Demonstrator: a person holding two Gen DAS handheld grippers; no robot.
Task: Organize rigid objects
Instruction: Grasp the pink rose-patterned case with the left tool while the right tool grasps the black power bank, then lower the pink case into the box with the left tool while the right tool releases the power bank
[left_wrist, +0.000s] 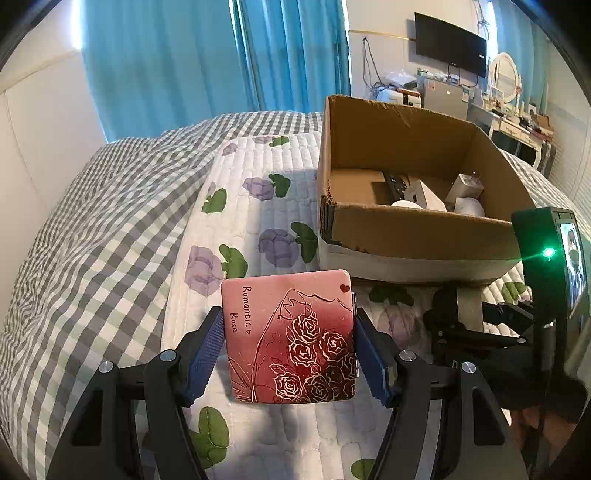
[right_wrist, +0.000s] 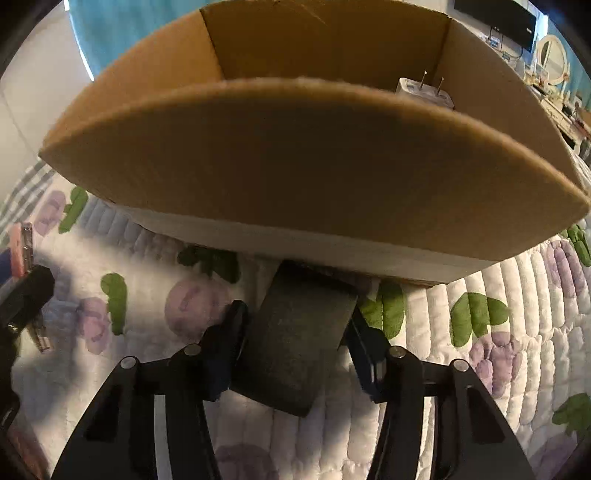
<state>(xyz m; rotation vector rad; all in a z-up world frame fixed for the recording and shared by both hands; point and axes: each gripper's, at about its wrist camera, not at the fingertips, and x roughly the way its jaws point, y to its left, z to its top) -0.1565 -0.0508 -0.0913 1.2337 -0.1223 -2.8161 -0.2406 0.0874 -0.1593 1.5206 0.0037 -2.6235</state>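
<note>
My left gripper (left_wrist: 289, 354) is shut on a pink square case (left_wrist: 291, 336) with gold roses and the words "Romantic Rose", held above the quilt. An open cardboard box (left_wrist: 417, 229) stands to the right and beyond it, holding white chargers (left_wrist: 424, 195) and a dark remote (left_wrist: 395, 182). My right gripper (right_wrist: 295, 332) is shut on a dark grey flat block (right_wrist: 295, 339), close against the box's near wall (right_wrist: 295, 166). A white plug (right_wrist: 424, 90) shows over the rim. The right gripper's body shows in the left wrist view (left_wrist: 498, 332).
A white quilt with purple flowers (left_wrist: 266, 192) covers the bed over a grey checked blanket (left_wrist: 92, 229). Blue curtains (left_wrist: 177, 55) hang behind. A TV (left_wrist: 450, 44) and a cluttered dresser (left_wrist: 517, 118) stand far right.
</note>
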